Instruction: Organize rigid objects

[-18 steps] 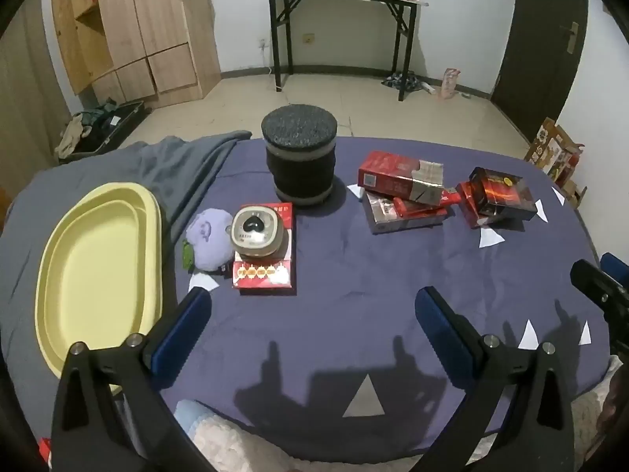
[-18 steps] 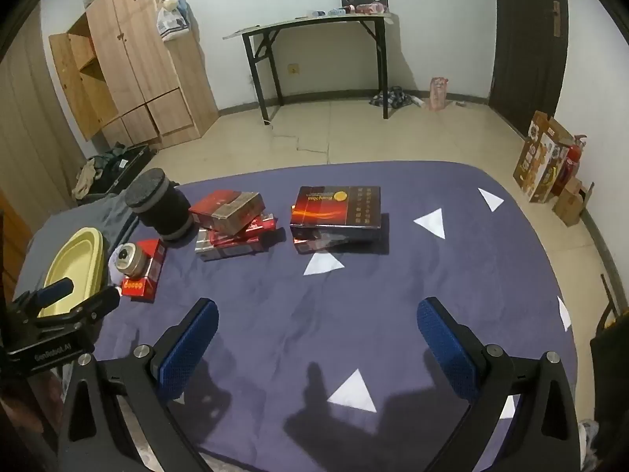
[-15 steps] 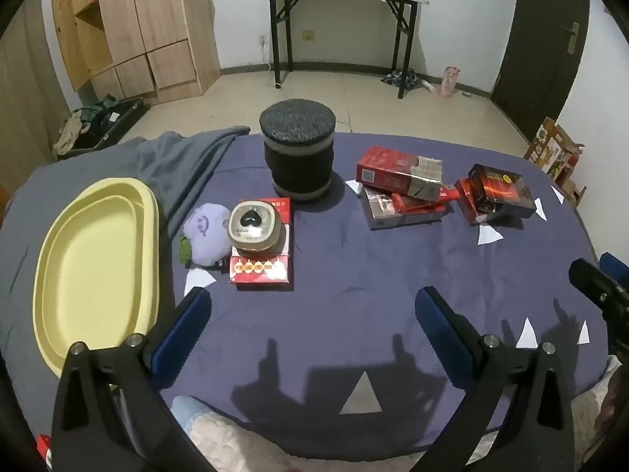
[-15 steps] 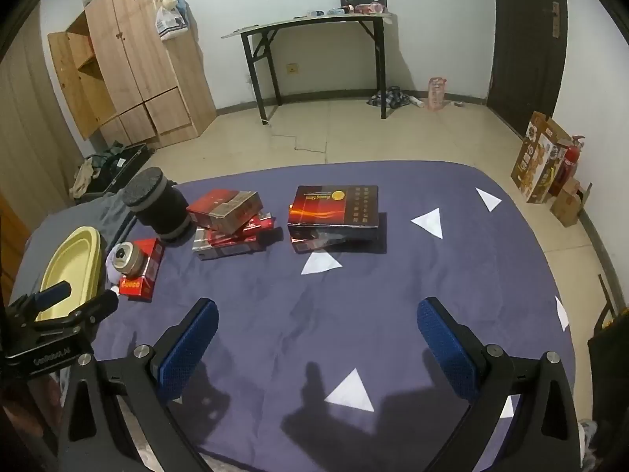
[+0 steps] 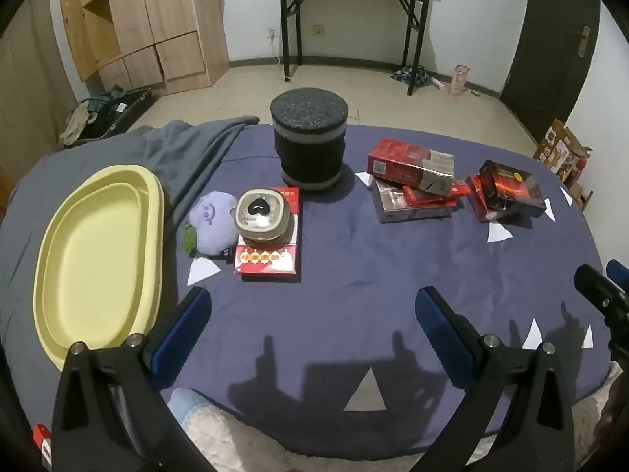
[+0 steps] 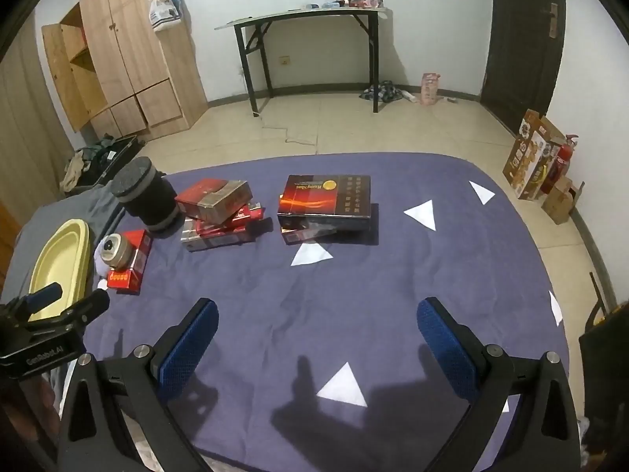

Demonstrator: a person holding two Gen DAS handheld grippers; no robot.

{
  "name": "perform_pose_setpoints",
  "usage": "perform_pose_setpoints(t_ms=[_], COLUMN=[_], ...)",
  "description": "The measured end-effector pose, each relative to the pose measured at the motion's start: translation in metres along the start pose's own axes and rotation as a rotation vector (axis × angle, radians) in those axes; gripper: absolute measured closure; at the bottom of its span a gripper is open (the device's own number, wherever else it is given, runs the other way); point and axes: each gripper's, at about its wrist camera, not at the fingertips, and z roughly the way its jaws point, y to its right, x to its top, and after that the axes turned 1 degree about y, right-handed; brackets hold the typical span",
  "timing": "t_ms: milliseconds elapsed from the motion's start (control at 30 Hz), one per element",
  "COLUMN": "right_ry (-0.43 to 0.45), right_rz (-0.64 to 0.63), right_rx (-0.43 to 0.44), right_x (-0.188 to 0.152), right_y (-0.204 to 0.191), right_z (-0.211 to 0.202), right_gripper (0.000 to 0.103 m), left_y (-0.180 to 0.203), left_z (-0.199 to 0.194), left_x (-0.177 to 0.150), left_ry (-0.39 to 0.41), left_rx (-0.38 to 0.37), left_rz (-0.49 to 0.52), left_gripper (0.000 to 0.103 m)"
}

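Little has changed over the last half second beyond a slight drift of both views: the left claw (image 5: 310,316) and right claw (image 6: 316,324) are held released and empty, well short of the red cardboard boxes (image 5: 412,185) untouched on the purple-clothed table (image 5: 354,283).

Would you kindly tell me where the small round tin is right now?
The round tin sits on a flat red box left of centre in the left wrist view, beside the purple plush toy.
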Motion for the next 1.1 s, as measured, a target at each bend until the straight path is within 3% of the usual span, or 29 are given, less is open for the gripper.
perform_pose_setpoints(t_ms=[1100], right_ry=[-0.025], right_rz=[-0.011], right_rx=[-0.015], right_x=[-0.0031], right_y=[-0.0089], right_z=[0.0009], right_gripper=[0.0], left_y=[-0.0035], left_z=[0.0071], left_x=[-0.0035], left_ry=[-0.026], left_rx=[0.006], left_rz=[-0.016], left_gripper=[0.0])
